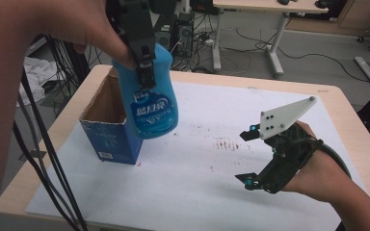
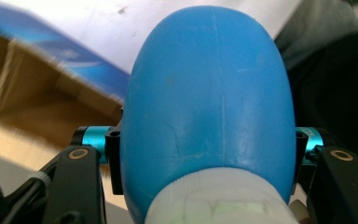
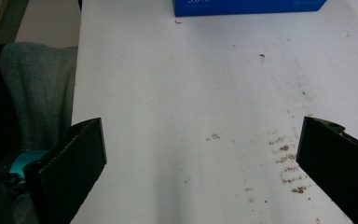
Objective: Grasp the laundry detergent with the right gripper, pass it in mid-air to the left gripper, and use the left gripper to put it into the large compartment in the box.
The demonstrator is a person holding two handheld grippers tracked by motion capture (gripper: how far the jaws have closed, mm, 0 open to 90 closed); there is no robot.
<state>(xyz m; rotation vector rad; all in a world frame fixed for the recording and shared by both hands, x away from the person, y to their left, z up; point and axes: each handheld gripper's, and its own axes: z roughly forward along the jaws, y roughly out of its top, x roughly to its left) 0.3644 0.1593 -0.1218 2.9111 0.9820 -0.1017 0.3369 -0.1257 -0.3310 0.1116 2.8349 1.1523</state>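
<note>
we clamp the left gripper (image 1: 143, 72) on the glossy blue plastic bottle (image 1: 150, 96), hung above the open blue cardboard box (image 1: 110, 126) at far left, seemingly for boxing; right gripper (image 1: 250, 156) rests near right, jaws apart.

The blue bottle (image 1: 147, 91) hides part of the open box (image 1: 107, 120).

The box (image 1: 110, 126) stands open-topped on the sheet (image 1: 202, 183) at the table's (image 1: 351, 130) left. The bottle (image 1: 149, 96) hangs in the left gripper (image 1: 144, 60) above the box's right edge. The right gripper (image 1: 250, 156) rests on the sheet, well apart, right of the box.
</note>
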